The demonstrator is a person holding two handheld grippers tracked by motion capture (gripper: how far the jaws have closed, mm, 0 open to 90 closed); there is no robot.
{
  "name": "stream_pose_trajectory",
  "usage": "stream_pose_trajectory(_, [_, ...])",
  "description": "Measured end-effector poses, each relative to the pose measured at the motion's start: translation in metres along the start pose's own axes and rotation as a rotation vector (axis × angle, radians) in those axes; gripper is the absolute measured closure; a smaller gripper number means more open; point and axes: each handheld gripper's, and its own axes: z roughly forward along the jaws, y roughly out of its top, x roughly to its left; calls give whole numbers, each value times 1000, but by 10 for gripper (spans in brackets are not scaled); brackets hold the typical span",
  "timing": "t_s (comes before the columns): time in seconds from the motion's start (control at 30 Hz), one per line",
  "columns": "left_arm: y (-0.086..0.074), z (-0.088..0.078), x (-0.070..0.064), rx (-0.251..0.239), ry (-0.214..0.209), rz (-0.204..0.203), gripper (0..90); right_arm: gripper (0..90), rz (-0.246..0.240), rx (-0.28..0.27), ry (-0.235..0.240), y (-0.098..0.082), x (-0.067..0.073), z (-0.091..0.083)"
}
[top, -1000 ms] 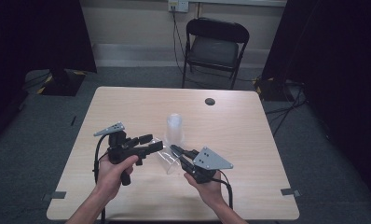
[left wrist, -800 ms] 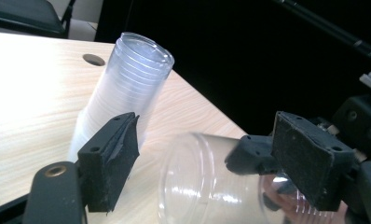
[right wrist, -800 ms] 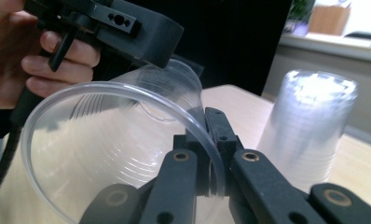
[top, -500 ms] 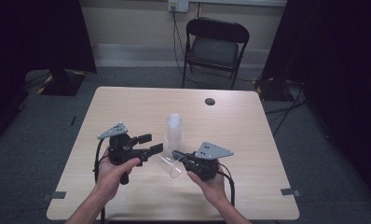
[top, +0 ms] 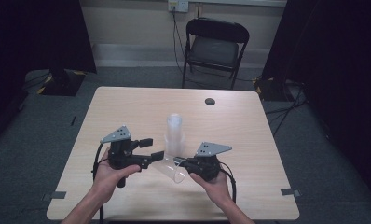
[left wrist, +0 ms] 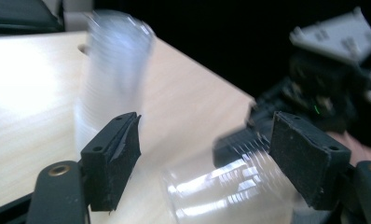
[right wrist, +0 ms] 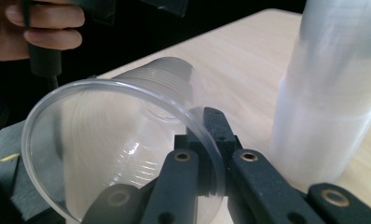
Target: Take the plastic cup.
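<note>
A single clear plastic cup (top: 168,169) lies on its side just above the table, base toward the left. My right gripper (top: 177,161) is shut on its rim; in the right gripper view one jaw is inside the cup (right wrist: 118,140) and one outside. My left gripper (top: 153,147) is open at the cup's base. In the left gripper view its fingers (left wrist: 113,156) straddle the cup (left wrist: 225,191) without touching it. A tall upright stack of clear cups (top: 174,132) stands just behind both grippers, also blurred in the left gripper view (left wrist: 111,70).
The wooden table (top: 249,140) has a dark round cable hole (top: 209,101) near its far edge. A black folding chair (top: 215,46) stands beyond the table. The cup stack (right wrist: 328,93) is close beside the right gripper's jaws.
The right gripper has shifted slightly left and nearer with the cup on its side. The left gripper has lowered a little, bringing its open jaws around the cup's base.
</note>
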Motion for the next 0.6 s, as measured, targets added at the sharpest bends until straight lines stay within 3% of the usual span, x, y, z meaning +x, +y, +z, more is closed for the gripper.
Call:
stream_pose_trajectory(0.07, [-3,1,-4,17,15,53,244,900,18,1,8,-2,-2,-1])
stream_pose_trajectory(0.13, [-7,3,-7,16,9,80,239,900,43,-9,14,-1,-3,-4])
stream_pose_trajectory(0.2, [-11,5,-9,51,14,122,233,900,45,-4,16,1,-5,-7])
stream_pose_trajectory(0.3, [-16,5,-9,62,3,132,207,900,52,35,23,2,-7,-9])
stream_pose_trajectory(0.43, [-24,8,-9,93,8,186,183,900,76,71,37,0,-10,-10])
stream_pose_trajectory(0.6, [-29,15,-16,120,8,285,160,900,95,124,42,-1,-13,-7])
